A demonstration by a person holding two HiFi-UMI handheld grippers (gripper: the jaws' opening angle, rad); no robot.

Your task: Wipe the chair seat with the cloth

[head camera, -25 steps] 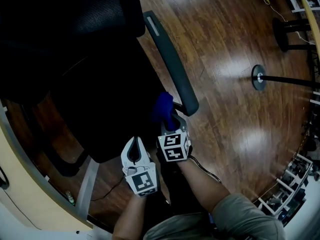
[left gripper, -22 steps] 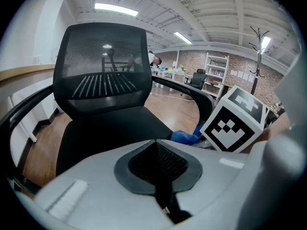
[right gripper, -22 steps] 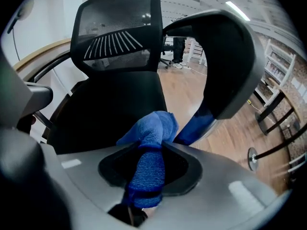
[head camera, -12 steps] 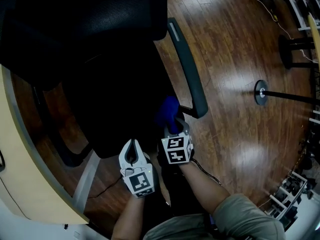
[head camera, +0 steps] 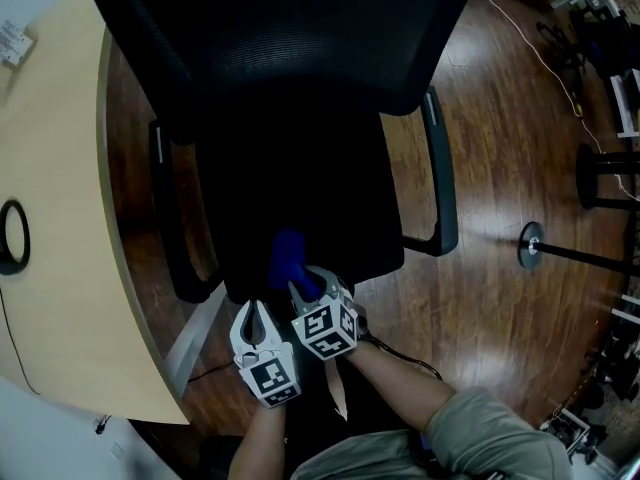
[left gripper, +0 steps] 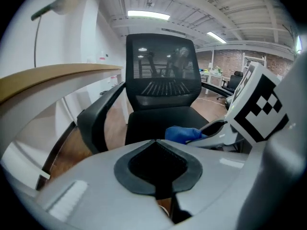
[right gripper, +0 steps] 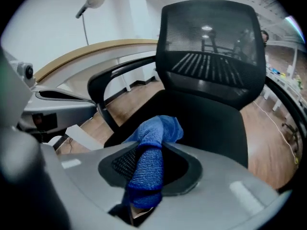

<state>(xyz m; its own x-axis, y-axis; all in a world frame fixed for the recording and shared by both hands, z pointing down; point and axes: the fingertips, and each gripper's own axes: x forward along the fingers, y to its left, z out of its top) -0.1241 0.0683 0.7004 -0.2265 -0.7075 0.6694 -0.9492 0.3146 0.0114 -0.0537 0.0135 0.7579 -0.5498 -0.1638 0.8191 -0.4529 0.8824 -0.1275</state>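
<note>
Ideally, your right gripper (head camera: 300,288), clamping the cloth (right gripper: 152,133), needed to press it flat onto the chair seat (head camera: 300,178); left gripper (head camera: 256,308) was closed, empty.

The wooden floor (head camera: 500,158) carries a black office chair (head camera: 300,188) at centre, seat front toward 6 o'clock. A curved light-wood desk (head camera: 60,308) stands at 9 o'clock and bears a dark ring (head camera: 4,236). A round stand base (head camera: 530,245) rests at 3 o'clock.
</note>
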